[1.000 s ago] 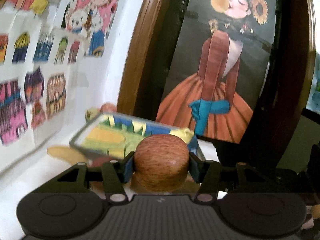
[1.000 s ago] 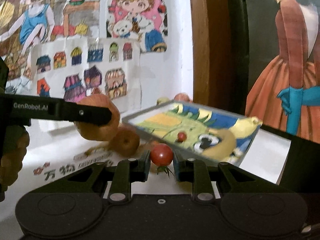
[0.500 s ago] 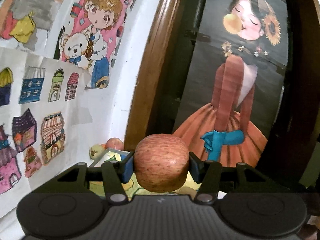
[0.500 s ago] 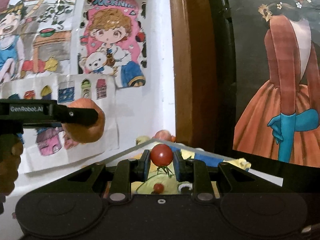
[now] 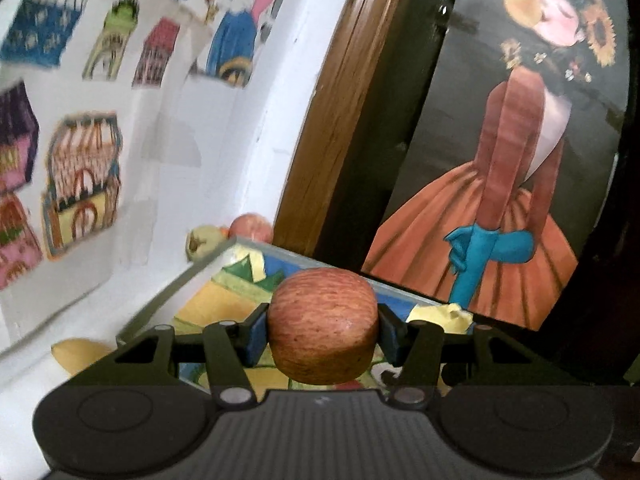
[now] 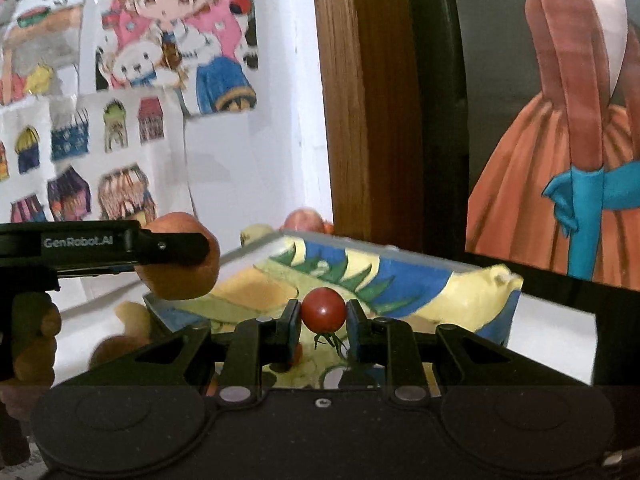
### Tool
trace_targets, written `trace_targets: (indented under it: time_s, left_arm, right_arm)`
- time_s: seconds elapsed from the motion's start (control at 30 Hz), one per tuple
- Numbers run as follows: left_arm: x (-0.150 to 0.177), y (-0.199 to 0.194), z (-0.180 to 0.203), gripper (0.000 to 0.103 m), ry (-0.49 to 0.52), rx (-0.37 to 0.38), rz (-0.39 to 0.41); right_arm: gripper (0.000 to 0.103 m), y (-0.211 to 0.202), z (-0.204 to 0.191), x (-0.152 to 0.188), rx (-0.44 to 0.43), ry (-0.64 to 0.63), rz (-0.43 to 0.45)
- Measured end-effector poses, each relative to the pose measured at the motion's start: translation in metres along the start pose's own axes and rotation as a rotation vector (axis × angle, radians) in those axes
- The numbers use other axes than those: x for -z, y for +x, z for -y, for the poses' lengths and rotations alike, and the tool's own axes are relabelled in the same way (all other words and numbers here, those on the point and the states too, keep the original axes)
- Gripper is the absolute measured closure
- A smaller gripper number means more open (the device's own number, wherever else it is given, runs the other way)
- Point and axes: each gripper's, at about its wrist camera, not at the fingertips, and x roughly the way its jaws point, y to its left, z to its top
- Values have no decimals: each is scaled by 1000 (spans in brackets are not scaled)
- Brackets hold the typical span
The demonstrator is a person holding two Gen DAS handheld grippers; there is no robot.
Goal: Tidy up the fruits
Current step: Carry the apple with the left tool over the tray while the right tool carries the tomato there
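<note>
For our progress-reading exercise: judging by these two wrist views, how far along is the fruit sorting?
Mid-job. Done: little shows as done in the painted tray. In hand: the left claw grips an apple and the right claw a cherry tomato, both over the tray. Left: releasing these, plus the loose fruit beyond the tray's far corner and beside it.

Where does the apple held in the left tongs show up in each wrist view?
Left wrist: the apple sits low at centre, clamped in the left tongs.
Right wrist: the same apple is at mid-left, partly behind the black finger of the left tongs.
Shared landmark: the painted tray, beyond the apple in both views.
</note>
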Motion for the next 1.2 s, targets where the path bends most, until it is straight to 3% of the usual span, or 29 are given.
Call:
trace_targets:
  time_s: [0.47, 1.2]
  left_arm:
    - [18, 40, -5, 44, -29, -34, -97]
    - [25, 61, 1, 44, -19, -62, -169]
  right_arm:
    - [77, 37, -3, 16, -3, -12, -89]
    - [77, 50, -3, 14, 20, -28, -151]
